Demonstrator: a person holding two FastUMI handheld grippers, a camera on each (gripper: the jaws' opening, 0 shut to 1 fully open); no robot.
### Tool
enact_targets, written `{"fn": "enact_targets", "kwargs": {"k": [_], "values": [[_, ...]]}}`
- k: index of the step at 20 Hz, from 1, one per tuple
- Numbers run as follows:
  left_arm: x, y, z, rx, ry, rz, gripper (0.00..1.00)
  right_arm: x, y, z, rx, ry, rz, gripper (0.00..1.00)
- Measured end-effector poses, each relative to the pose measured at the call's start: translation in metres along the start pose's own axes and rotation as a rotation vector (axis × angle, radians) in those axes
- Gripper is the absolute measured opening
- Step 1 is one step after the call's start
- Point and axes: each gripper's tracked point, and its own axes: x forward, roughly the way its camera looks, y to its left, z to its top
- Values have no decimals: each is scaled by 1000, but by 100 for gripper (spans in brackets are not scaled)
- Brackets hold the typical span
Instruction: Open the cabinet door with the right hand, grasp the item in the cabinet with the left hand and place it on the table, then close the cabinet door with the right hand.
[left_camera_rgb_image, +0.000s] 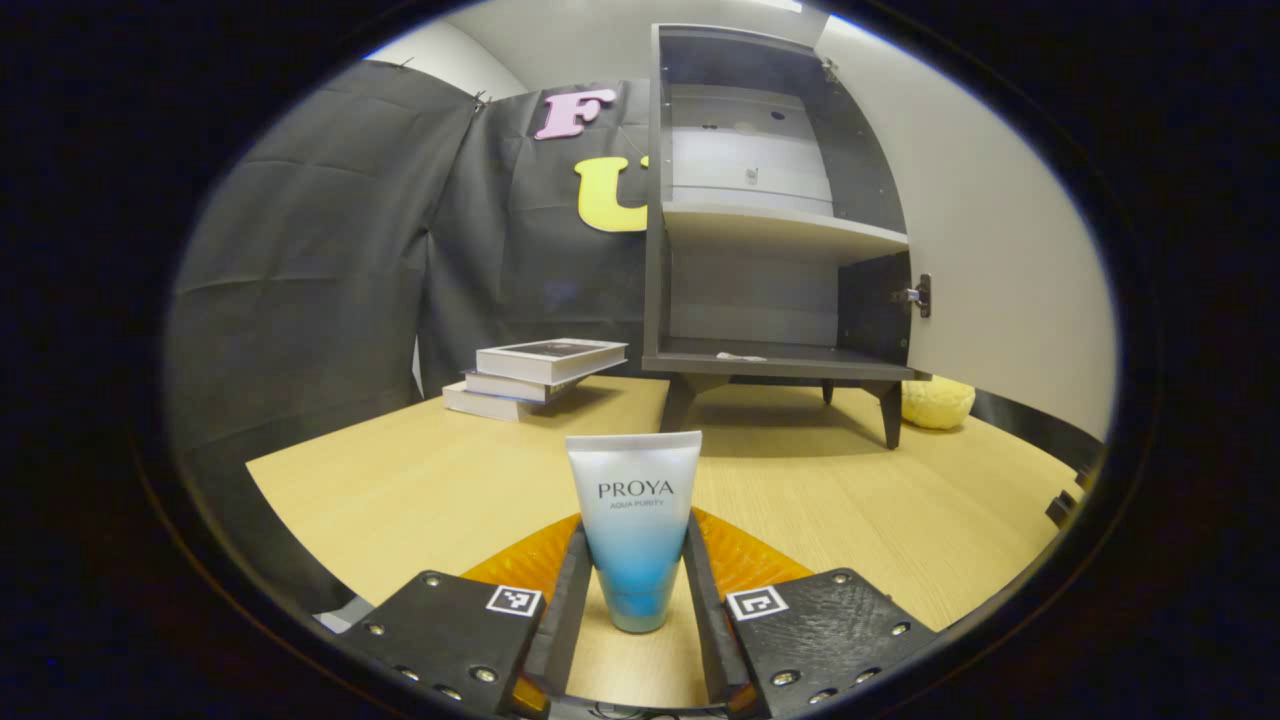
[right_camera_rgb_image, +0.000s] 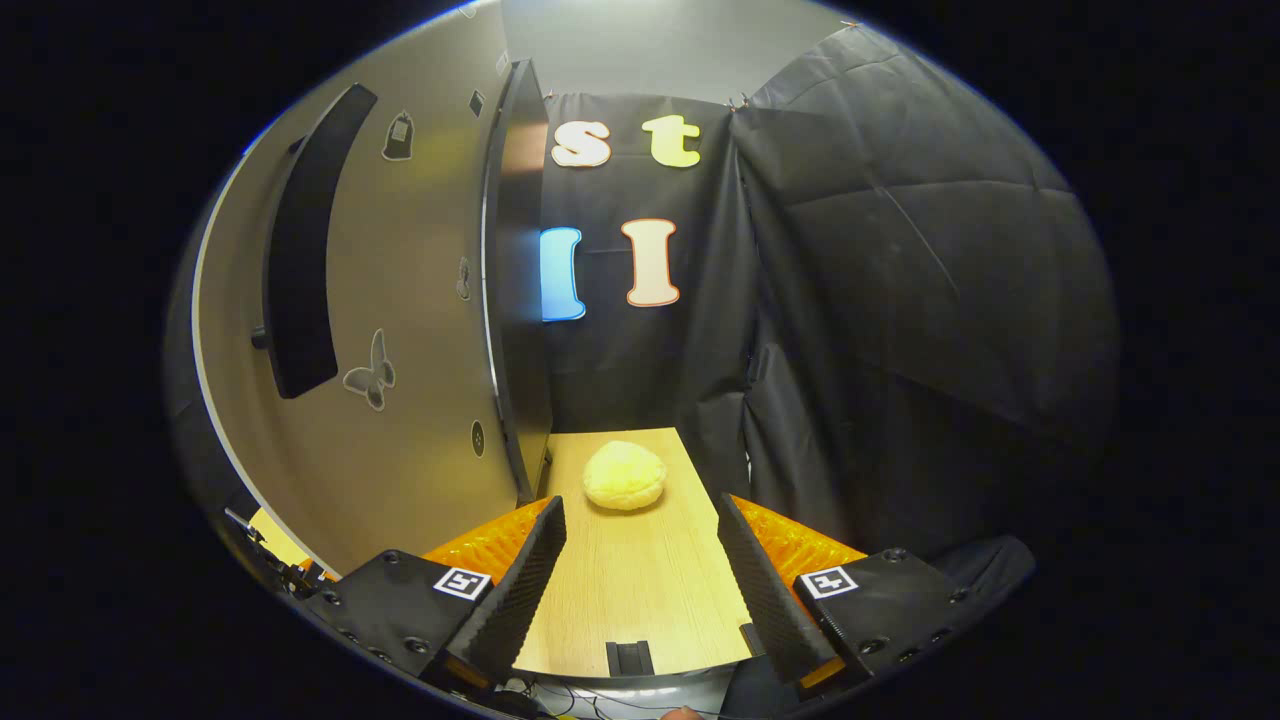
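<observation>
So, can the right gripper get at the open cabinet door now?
Probably yes: the cabinet door stands just left of the open right gripper, and nothing lies between them; the yellow ball sits farther ahead.

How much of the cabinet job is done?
Done: the cabinet door is open and the tube is out, standing on the table. In hand: the left gripper has its fingers around the tube, apparently touching it. Left: let go, then the open right gripper shuts the door.

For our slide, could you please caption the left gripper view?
Left gripper holds tube upright on table; cabinet open.
</observation>
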Motion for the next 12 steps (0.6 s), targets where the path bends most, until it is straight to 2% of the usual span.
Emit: {"fn": "enact_targets", "kwargs": {"k": [1,2,3,4,5,7,8,9,11,12], "values": [[-4,1,2,1,-17,5,53,1,2,-1,-7,5,4,97],[-6,1,0,2,-8,5,48,3,5,-2,-13,11,9,97],[-9,1,0,5,-19,7,48,4,7,-5,-18,18,16,93],[-9,0,-1,12,-12,7,48,5,9,-7,-24,24,21,96],[-8,-3,-1,16,-12,5,56,6,10,-8,-28,28,25,93],[-8,-2,2,26,-13,10,54,9,13,-8,-29,30,33,93],[-7,-1,3,30,-11,16,59,9,13,-8,-28,30,36,93],[-11,1,4,33,-7,21,69,9,14,-8,-25,26,37,97],[-15,6,13,36,-6,33,90,9,12,-5,-17,18,40,96],[-17,9,20,40,-7,41,90,8,11,-3,-17,10,41,97]]}}
